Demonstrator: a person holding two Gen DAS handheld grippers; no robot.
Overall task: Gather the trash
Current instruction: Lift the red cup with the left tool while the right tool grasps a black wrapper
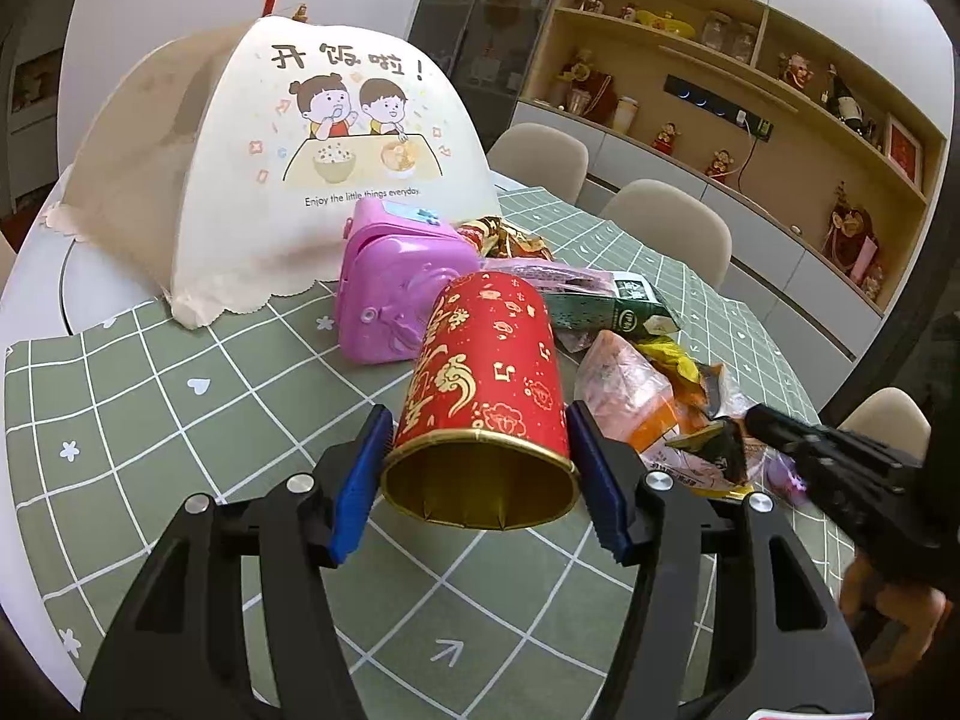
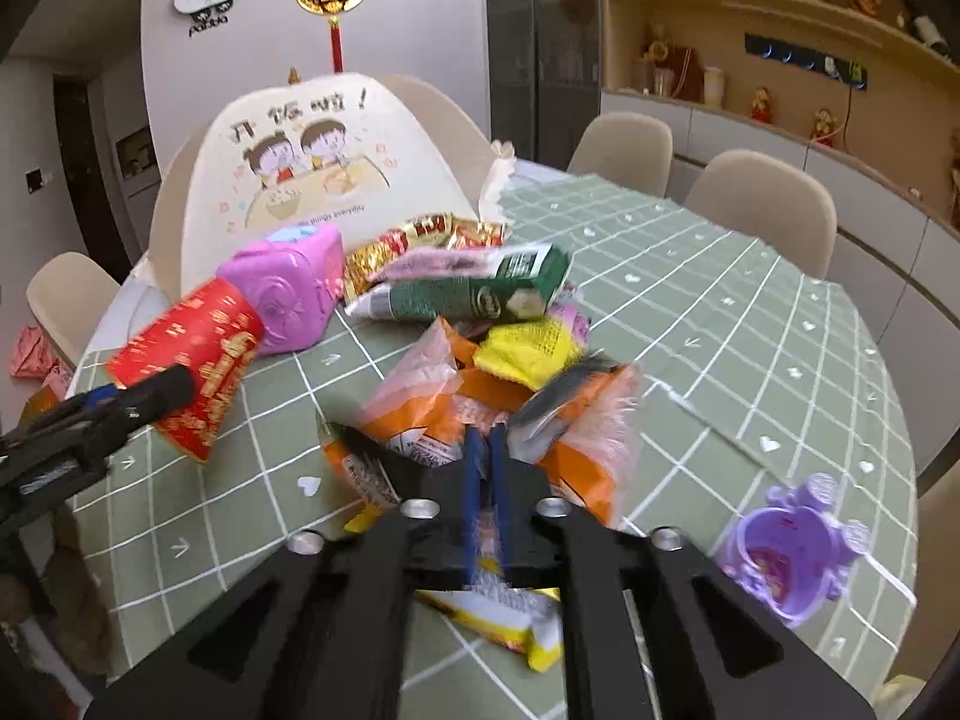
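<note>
1. Blue pads of the left tool (image 1: 480, 474) press both sides of a red and gold canister (image 1: 489, 384), gripping it near its open mouth.
2. That canister tilts: its long axis runs from the gold-lined mouth, nearest the camera, up and away toward the pink toy box (image 1: 393, 288) behind it.
3. From the right wrist view, the right tool (image 2: 487, 438) is clenched, its two blue pads nearly together on an orange and clear snack wrapper (image 2: 462, 414) in the trash pile.
4. Behind the pile lie a green carton (image 2: 480, 294) on its side and a yellow packet (image 2: 528, 351).
5. All of it rests on the green checked bench (image 2: 750, 324); a purple toy cup (image 2: 780, 546) sits apart at the right.
</note>
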